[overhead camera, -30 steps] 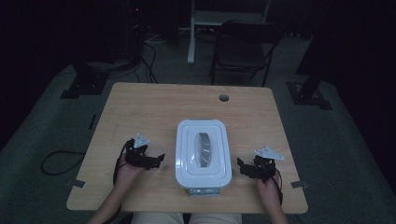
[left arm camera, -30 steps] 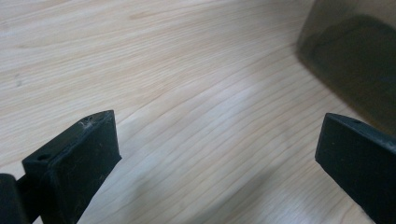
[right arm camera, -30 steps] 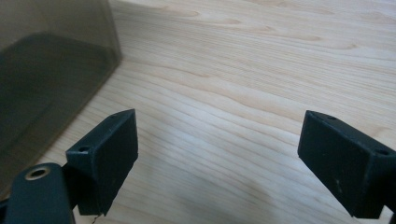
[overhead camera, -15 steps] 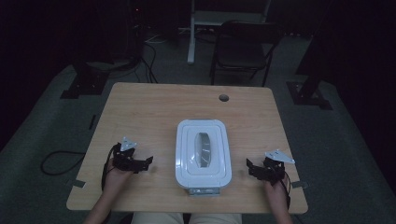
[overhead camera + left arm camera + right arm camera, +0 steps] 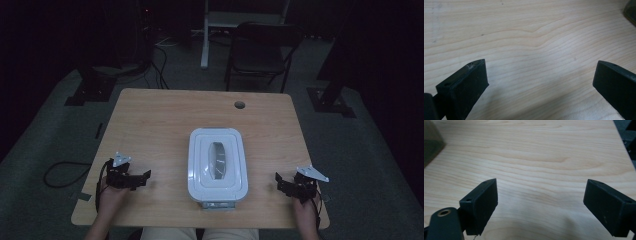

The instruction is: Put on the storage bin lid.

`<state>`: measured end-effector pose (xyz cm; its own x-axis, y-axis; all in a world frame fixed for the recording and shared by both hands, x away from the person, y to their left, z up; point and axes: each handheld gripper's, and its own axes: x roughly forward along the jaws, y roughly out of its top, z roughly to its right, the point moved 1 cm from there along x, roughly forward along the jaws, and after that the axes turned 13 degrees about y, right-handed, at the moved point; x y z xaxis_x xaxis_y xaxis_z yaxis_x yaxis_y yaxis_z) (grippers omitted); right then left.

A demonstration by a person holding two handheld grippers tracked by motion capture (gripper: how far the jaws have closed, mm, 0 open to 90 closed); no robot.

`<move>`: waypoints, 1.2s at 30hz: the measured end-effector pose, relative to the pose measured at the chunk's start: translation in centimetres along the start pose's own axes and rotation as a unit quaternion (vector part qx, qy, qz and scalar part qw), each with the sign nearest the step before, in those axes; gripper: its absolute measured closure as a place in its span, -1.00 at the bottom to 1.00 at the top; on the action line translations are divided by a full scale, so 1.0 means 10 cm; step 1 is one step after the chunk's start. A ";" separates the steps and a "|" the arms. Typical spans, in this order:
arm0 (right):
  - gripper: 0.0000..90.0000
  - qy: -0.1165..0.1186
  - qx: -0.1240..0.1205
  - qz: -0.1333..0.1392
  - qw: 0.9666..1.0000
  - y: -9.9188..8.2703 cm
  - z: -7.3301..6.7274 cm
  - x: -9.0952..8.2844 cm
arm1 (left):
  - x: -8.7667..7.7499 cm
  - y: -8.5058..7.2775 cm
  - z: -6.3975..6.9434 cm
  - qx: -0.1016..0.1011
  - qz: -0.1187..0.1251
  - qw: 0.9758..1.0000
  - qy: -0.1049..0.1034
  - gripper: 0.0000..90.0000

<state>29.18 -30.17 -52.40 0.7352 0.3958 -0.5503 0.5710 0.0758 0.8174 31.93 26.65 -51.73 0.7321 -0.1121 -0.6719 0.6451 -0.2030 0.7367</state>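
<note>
Wood table point(image 5: 165, 120) w/ unlabelled white container point(image 5: 217, 162), both tools apart.

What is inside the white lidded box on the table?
The white box has its lid on, with a handle recess on top. The contents are covered and cannot be seen.

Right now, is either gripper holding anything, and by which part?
Nothing is held: left gripper and right gripper are open over bare table.

No readable text, label or number anywhere.
</note>
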 end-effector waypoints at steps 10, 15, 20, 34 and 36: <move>-0.73 -0.030 0.021 0.003 0.999 -0.04 0.11 -0.06 | -0.09 -0.12 -0.13 -0.022 -0.003 1.000 0.012 -0.99; -0.73 -0.044 0.022 -0.014 0.999 -0.06 0.15 -0.05 | -0.12 -0.19 -0.21 -0.035 -0.011 0.999 0.031 -0.99; -0.73 -0.052 0.028 -0.027 0.998 -0.07 0.19 -0.03 | -0.13 -0.24 -0.28 -0.055 -0.022 0.996 0.068 -0.99; -0.72 -0.049 0.049 -0.060 0.996 -0.08 0.27 -0.01 | -0.10 -0.30 -0.34 -0.053 -0.055 0.990 0.119 -0.99; -0.73 -0.055 0.044 -0.064 0.995 -0.08 0.26 0.00 | -0.10 -0.31 -0.33 -0.052 -0.050 0.990 0.122 -0.99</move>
<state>29.70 -32.63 -53.49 0.6867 0.2855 -0.6685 0.6889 0.0378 0.7238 29.92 30.56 -53.09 0.6866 0.1448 -0.7125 0.7265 -0.0983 0.6801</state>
